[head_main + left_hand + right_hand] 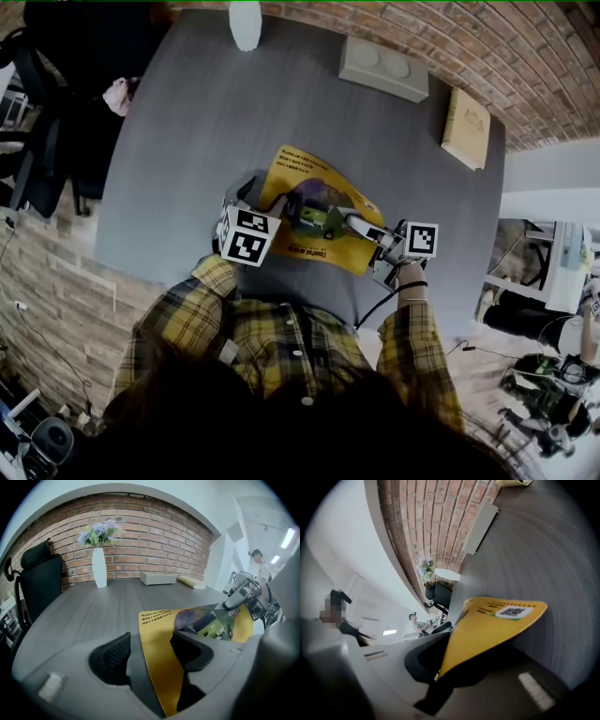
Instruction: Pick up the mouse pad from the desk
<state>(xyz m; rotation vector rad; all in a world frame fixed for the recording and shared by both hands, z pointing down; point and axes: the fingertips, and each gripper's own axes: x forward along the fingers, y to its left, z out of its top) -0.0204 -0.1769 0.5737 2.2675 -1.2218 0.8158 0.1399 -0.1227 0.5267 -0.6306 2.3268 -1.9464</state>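
Over the grey desk (206, 122), the yellow mouse pad (309, 173) is held, pinched at opposite edges by the left gripper (152, 648) and right gripper (450, 667); it is judged thin, light, floppy, best taken by its edges.

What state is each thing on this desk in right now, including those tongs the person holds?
mouse pad: gripped at two sides, bent, seems lifted off the desk
left tongs: shut on the mouse pad
right tongs: shut on the mouse pad
vase: upright on the desk, flowers in it
grey box: lying flat near the brick wall, untouched
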